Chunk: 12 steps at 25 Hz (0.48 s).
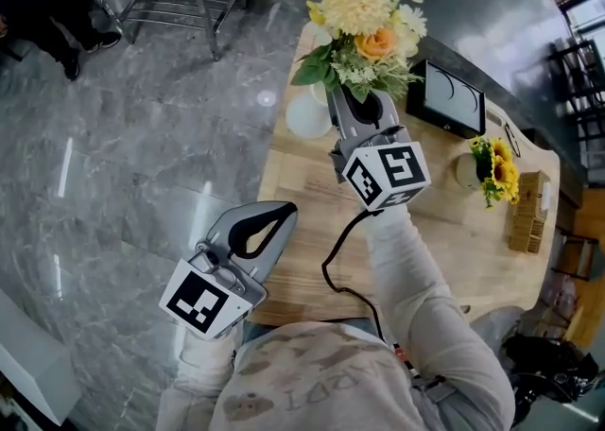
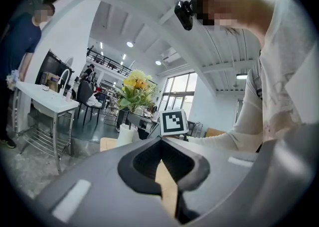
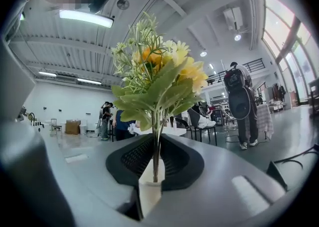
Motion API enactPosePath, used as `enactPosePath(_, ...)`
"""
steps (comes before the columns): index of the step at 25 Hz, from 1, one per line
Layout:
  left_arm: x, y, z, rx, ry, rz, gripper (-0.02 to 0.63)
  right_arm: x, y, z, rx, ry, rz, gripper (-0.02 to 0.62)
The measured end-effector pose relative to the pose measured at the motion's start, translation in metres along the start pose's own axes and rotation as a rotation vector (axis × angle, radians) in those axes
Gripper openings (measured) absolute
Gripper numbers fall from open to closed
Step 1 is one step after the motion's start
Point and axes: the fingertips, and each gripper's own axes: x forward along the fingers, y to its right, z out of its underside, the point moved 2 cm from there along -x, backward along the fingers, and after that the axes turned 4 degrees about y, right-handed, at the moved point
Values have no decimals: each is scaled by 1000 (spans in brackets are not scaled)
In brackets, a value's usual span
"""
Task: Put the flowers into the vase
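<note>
Flowers point(image 1: 357, 6) ruffled; right gripper point(image 1: 362, 98) pinches them

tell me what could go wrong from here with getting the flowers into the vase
The flowers spread wide over the white vase and hide its mouth in the head view, so the stems could miss the opening.
The white vase stands near the table edge, and the left hand-held gripper hangs away from it, so a knock might tip it.
The right hand-held gripper pinches only thin stems under a heavy top, so the bunch may swivel.
</note>
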Motion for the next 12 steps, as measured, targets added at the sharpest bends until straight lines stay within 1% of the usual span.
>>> enactPosePath(4,1,1,3,-13,-19,-10,0,-4,-3,9,-67,-67,3,76)
enactPosePath(8,4,4,1,9,-5,4,0,-11,-6,18,-124,-157,-9,118)
enactPosePath(12,6,6,-1,19,-3,14,0,-17,-10,24,-157,-221,-12,139)
